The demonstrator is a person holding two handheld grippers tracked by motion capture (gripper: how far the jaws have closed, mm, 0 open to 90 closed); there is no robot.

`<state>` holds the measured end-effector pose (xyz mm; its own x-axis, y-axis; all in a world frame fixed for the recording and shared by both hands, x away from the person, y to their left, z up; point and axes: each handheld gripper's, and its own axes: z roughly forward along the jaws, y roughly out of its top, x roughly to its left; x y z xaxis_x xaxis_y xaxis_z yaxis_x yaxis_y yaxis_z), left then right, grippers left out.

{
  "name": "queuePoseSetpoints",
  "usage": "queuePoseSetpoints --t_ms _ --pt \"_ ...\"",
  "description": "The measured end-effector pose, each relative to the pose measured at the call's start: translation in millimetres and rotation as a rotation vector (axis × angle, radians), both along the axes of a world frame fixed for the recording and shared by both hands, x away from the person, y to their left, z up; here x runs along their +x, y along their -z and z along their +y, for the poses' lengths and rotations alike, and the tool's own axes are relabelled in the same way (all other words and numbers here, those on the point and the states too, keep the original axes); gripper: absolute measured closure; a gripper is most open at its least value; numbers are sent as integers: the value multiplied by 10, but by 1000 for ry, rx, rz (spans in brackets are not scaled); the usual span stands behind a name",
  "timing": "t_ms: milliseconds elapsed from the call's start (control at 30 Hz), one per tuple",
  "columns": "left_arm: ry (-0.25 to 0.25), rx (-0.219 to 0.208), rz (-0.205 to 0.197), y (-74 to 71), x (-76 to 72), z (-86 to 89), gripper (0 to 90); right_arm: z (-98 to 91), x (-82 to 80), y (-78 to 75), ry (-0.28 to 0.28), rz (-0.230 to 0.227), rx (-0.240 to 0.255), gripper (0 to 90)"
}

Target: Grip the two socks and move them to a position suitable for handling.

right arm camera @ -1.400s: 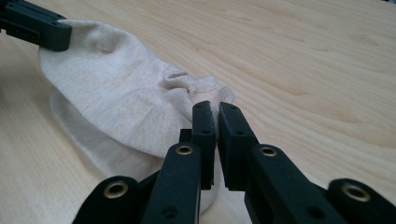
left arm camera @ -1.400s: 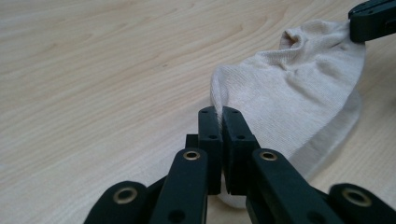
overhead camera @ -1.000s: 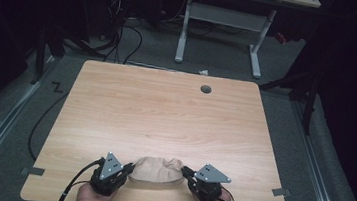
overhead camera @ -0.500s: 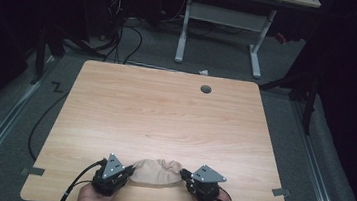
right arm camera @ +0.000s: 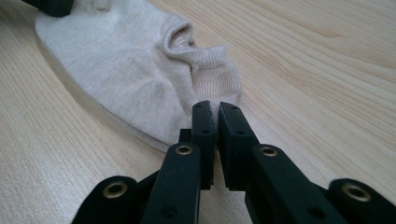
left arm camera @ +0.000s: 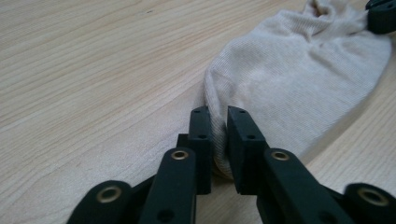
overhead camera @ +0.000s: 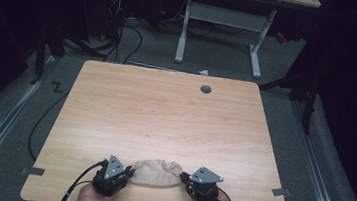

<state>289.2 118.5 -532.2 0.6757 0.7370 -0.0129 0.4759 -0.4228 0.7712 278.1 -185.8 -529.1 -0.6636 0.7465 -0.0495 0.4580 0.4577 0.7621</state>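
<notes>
Beige sock (overhead camera: 156,173) lies flat at near edge of surface (overhead camera: 165,114), betw. both tongs. Left tongs (left arm camera: 218,140) just been opening (sock end in the gap, loose); right tongs (right arm camera: 215,140) clenched on sock's other end.

Wooden table (overhead camera: 165,114): light woodgrain top, rectangular, rounded corners. 1 grey cable grommet (overhead camera: 206,89) set in top nr far edge, right of centre. 1 beige ankle sock (overhead camera: 156,172) lying flat on top nr near edge, approx centred, cuff end bunched. 2 grey tape tabs at near corners, (overhead camera: 32,171) and (overhead camera: 281,192).
</notes>
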Motion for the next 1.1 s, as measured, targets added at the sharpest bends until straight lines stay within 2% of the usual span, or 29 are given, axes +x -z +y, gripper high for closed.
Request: queuePoseSetpoints --t_ms 133,267,367,500,600,633,667,700,733,800,867,967,1000,1100 --pt "8 35 -9 -16 25 -14 755 3 10 14 4 7 -12 853" --pt "2 27 -6 -12 53 -6 738 6 31 17 14 12 -10 840" --pt "1 38 -8 -18 86 -12 733 9 52 16 22 14 -11 833" --pt "-3 50 -16 -20 178 -11 715 23 121 18 38 16 -5 828" --pt "-10 47 0 -29 268 8 689 41 183 17 47 17 -5 806" --pt "-14 38 3 -38 293 19 626 22 216 0 55 17 13 776" --pt "-15 31 0 -49 301 30 626 22 216 0 55 17 13 776" --pt "-20 4 -13 -82 300 67 605 5 219 -16 59 13 29 768" --pt "-21 -12 -19 -102 296 91 584 -44 224 -58 68 -9 71 754" --pt "-31 -46 -38 -156 289 169 562 -104 222 -105 102 -44 105 723" --pt "-45 -50 -61 -197 291 268 550 -191 225 -138 146 -85 116 679" --pt "-77 -27 -86 -207 332 453 537 -289 219 -145 203 -120 126 631" --pt "-88 -28 -86 -199 348 506 528 -332 215 -142 225 -134 124 612" --pt "-92 -90 -43 -164 411 695 501 -408 205 -122 262 -134 130 602"
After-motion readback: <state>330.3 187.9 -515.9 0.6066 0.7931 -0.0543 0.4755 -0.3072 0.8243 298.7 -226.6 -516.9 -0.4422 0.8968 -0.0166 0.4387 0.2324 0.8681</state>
